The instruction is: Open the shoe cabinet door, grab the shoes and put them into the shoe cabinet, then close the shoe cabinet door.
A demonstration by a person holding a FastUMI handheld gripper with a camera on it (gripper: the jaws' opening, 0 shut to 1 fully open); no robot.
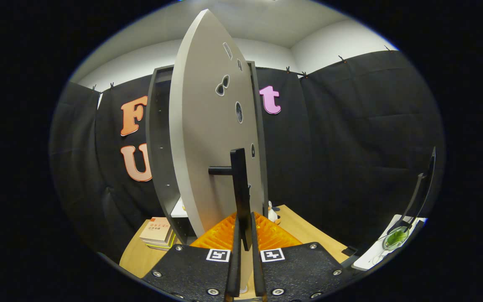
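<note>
The shoe cabinet [157,142] is a tall dark-framed unit standing on the wooden table [308,237]. Its pale grey door [208,126] is swung partly open toward me, so I see its outer face at a steep angle, dotted with small stickers. A black vertical bar handle [240,184] stands off the door on a short post. The lower end of the handle runs down between my fingers. My gripper [245,228] is shut on that handle, both fingers close against it. A white shelf edge [179,209] shows inside the cabinet, behind the door.
A stack of books [157,233] lies on the table left of the cabinet. A small penguin figure [272,213] stands just right of the door's foot. Farther right are a white board with a green object [396,238] and a black stand [421,188].
</note>
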